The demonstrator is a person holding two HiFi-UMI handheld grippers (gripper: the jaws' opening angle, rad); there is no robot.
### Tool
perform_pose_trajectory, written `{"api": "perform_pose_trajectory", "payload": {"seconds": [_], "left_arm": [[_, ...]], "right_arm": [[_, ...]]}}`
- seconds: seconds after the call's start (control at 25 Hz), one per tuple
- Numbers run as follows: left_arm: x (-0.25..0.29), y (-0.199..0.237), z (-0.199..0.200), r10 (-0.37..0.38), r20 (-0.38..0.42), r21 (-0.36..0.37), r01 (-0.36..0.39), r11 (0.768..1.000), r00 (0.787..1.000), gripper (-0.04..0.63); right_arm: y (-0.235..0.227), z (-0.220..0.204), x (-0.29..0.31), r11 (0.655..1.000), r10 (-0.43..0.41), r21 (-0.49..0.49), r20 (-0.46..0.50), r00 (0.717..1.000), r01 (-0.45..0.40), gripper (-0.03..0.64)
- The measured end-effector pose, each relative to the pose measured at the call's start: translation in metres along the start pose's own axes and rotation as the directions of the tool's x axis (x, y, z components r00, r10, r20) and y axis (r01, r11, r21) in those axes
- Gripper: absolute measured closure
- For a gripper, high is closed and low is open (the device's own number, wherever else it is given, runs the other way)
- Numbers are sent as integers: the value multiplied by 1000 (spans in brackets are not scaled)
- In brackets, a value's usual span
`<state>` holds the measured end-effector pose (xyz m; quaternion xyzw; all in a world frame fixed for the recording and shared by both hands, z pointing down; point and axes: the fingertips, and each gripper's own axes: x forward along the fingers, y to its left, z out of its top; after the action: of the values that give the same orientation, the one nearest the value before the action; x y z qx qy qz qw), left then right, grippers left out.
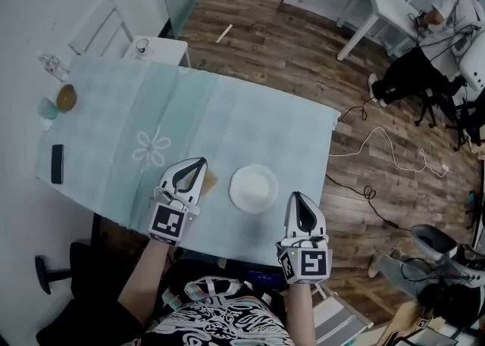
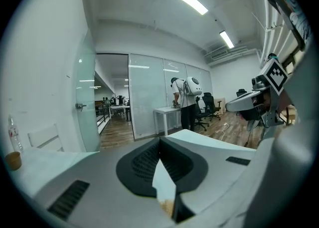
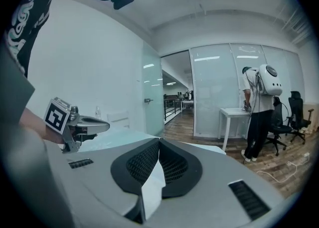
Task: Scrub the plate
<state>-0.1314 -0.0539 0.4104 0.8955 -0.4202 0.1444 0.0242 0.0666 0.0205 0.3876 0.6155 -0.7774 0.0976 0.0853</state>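
I'm looking down on a table (image 1: 318, 121) under a pale teal cloth (image 1: 114, 132) with a flower printed on it, standing on a dark wood plank floor (image 1: 265, 26). A dark phone (image 1: 57, 163) lies near the cloth's 9 o'clock edge. Cables (image 1: 379, 151) trail over the floor at 3 o'clock.

The plate (image 1: 253, 188) is white and lies flat, face up, near the cloth's 6 o'clock edge. It is round, so it has no long axis or heading.

The left gripper (image 1: 201, 161), at the plate's 9 o'clock, has its jaws closed with nothing between them. A small brown pad (image 1: 211, 179) lies just beside its tip. The right gripper (image 1: 297, 195), at the plate's 4 o'clock, is also closed and empty.
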Motion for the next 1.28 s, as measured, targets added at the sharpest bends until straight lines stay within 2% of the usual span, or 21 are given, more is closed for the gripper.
{"api": "perform_pose_trajectory", "payload": {"seconds": [0.16, 0.28, 0.44, 0.6, 0.8, 1.28], "left_arm": [[11, 0, 9, 19, -1, -18, -19, 1000, 1000, 581], [17, -2, -3, 13, -50, -40, -15, 999, 999, 579], [21, -2, -26, 27, -116, -36, -31, 999, 993, 579], [17, -6, -49, 24, -188, 3, -23, 1000, 982, 575], [12, -4, -76, 36, -265, 22, -31, 999, 964, 551], [-6, -2, -119, 39, -359, 26, -32, 999, 932, 493]], "right_arm": [[-1, 2, 18, 998, 52, -36, -25, 998, -53, 615], [1, -14, 30, 994, 106, -31, -90, 990, -110, 615], [-4, -44, 33, 991, 135, 22, -162, 978, -133, 614], [-4, -80, 32, 981, 187, 103, -253, 949, -166, 604], [-7, -114, 28, 974, 201, 170, -321, 926, -152, 589], [-2, -162, 30, 959, 206, 263, -406, 890, -103, 575]]}}
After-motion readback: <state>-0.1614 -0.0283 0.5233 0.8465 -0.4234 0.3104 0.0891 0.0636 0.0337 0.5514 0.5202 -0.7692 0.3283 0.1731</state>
